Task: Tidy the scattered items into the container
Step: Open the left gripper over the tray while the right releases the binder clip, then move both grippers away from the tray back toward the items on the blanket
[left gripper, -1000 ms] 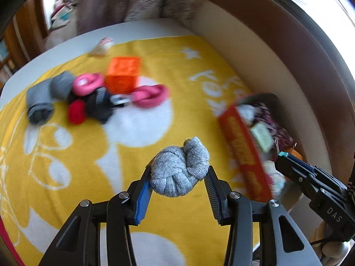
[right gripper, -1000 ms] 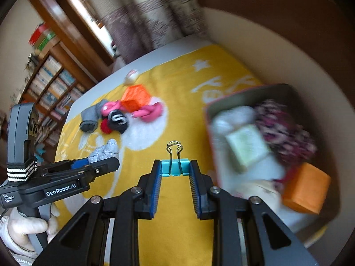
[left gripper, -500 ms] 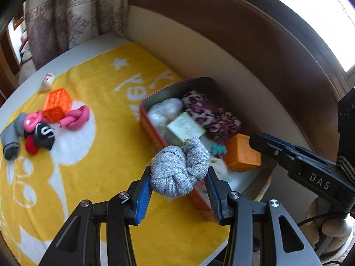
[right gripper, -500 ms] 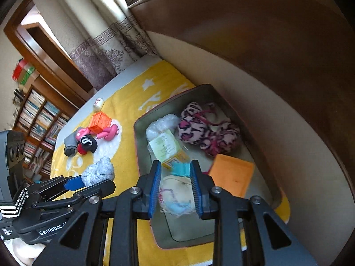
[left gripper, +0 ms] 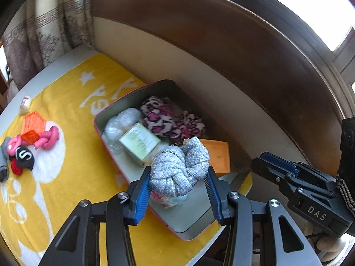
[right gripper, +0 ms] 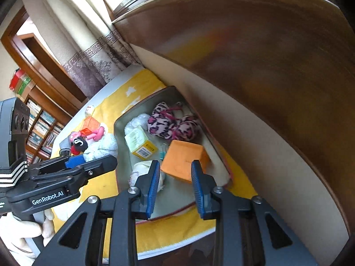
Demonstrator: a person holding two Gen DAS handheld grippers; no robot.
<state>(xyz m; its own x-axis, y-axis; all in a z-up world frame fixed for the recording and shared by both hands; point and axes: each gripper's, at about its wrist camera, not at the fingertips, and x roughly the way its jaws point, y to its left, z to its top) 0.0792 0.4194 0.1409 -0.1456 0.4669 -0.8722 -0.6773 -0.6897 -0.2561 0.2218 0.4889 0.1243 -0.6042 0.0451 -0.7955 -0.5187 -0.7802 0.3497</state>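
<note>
My left gripper (left gripper: 177, 173) is shut on a rolled grey sock (left gripper: 179, 168) and hangs over the near end of the open tin (left gripper: 133, 93). In the right wrist view the sock (right gripper: 104, 144) shows at the left gripper (right gripper: 106, 161), left of the tin (right gripper: 116, 133). My right gripper (right gripper: 175, 166) is open above the tin with nothing between its blue pads. A teal binder clip (right gripper: 162, 153) lies loose inside, between a pale green box (right gripper: 139, 141) and an orange box (right gripper: 184, 157). Leopard-print plush pieces (right gripper: 170, 126) fill the far end.
On the yellow blanket (left gripper: 77, 166) to the left lie an orange cube (left gripper: 33, 126), a pink knotted roll (left gripper: 47, 137), a black sock ball (left gripper: 22, 155) and a small white bottle (left gripper: 25, 103). A dark wooden wall (left gripper: 221, 55) runs close behind the tin.
Both grippers have swung from over the blanket to over the tin. The right gripper has let go of the teal binder clip, which now lies in the tin. The left still holds the sock.
</note>
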